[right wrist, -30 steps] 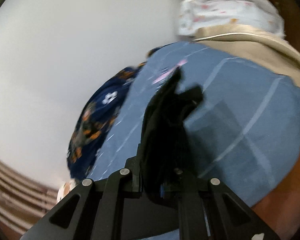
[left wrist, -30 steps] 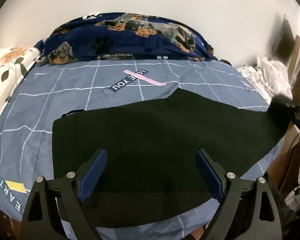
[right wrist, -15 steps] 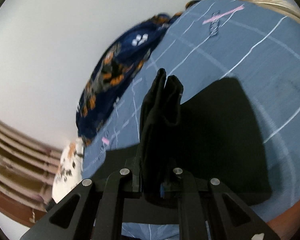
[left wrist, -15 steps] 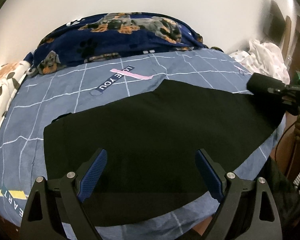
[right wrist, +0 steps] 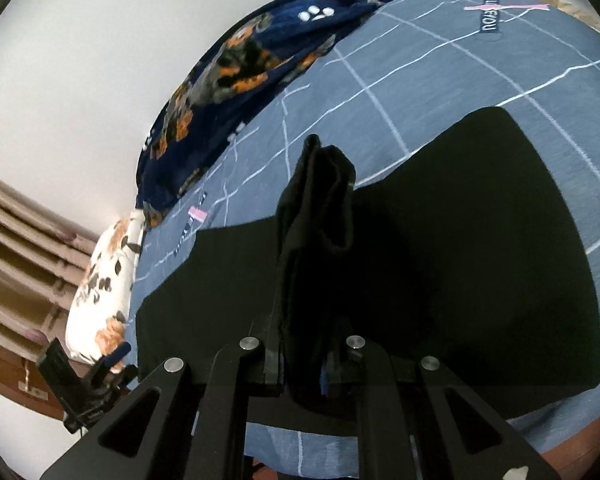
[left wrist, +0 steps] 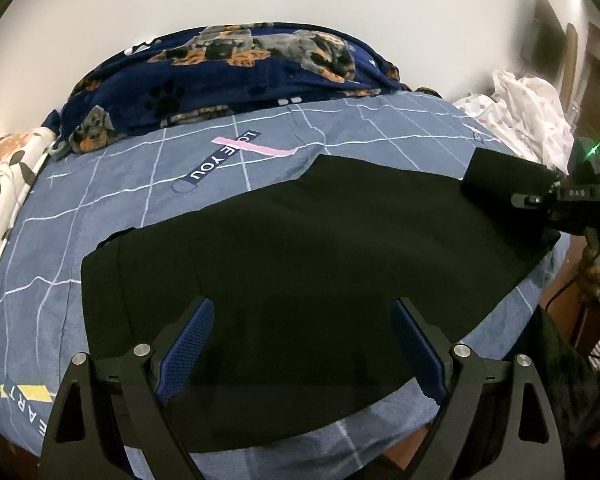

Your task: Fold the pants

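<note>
Black pants (left wrist: 300, 248) lie flat across a blue grid-patterned bed sheet (left wrist: 120, 208). My left gripper (left wrist: 302, 344) is open and empty, hovering over the pants' near edge. My right gripper (right wrist: 306, 364) is shut on the pants' end (right wrist: 320, 208), which stands up bunched between the fingers. In the left wrist view the right gripper (left wrist: 556, 200) holds that end lifted at the far right, over the flat part. The rest of the pants (right wrist: 460, 260) spreads below it in the right wrist view.
A navy dog-print blanket (left wrist: 228, 76) is heaped at the bed's far side by the white wall. A floral pillow (left wrist: 4, 168) lies at the left. White patterned cloth (left wrist: 528, 116) sits at the right. The bed's near edge runs below my left gripper.
My right gripper has carried the pants' end up and inward over the flat pants, folding it toward the left. My left gripper has stayed open, shifting slightly.
</note>
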